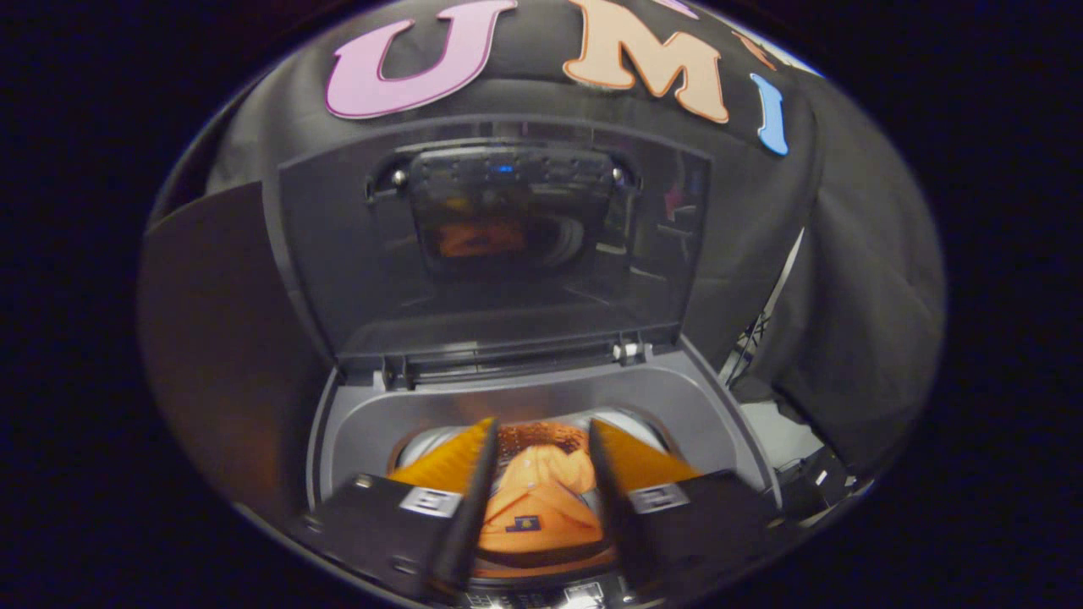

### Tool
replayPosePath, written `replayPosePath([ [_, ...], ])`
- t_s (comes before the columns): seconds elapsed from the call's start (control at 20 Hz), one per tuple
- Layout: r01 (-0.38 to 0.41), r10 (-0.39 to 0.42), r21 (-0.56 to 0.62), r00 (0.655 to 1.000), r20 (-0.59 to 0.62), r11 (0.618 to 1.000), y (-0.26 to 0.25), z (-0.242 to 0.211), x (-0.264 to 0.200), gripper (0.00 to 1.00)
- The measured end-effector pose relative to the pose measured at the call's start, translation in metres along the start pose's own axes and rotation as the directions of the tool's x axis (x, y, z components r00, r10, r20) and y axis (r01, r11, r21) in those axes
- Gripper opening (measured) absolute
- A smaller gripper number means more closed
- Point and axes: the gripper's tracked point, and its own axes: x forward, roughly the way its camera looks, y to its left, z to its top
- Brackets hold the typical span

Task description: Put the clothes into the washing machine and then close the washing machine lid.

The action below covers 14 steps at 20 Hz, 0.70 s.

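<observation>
An orange garment [541,499] lies inside the drum of the grey top-loading washing machine [360,423]. I see it below and between my fingers. My gripper [541,430] hovers over the drum opening, open, with a gap between the fingers and nothing pressed between them. Beyond the fingers the machine's dark lid [508,279] stands upright on its hinge [626,349], and its glass mirrors the orange garment.
A black cloth wall [854,296] hangs behind and to the right of the machine. To its left stands a dark brown panel [220,338]. A pale floor patch with a stand's legs [761,406] shows at the machine's right side.
</observation>
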Motion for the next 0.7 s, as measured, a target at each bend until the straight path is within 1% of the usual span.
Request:
replayPosePath([
  [0.1,0.030,-0.030,-0.005,0.999,0.033,1.000,-0.008,0.017,-0.014,0.95],
  [0.15,0.031,-0.031,-0.005,0.998,0.053,1.000,-0.008,0.025,-0.015,0.98],
  [0.3,0.038,-0.033,-0.046,0.994,0.109,0.998,-0.008,0.055,-0.033,0.98],
  [0.4,0.043,-0.038,-0.032,0.989,0.143,0.999,-0.006,0.077,-0.045,0.98],
  [0.55,-0.006,0.005,0.004,0.983,0.185,1.000,0.009,0.118,-0.057,0.98],
  [0.6,-0.026,0.025,0.001,0.980,0.196,1.000,0.014,0.132,-0.060,0.98],
  [0.65,-0.033,0.035,-0.014,0.975,0.217,0.999,0.019,0.147,-0.066,0.98],
  [0.7,-0.023,0.030,-0.033,0.970,0.242,0.999,0.019,0.163,-0.067,0.98],
])
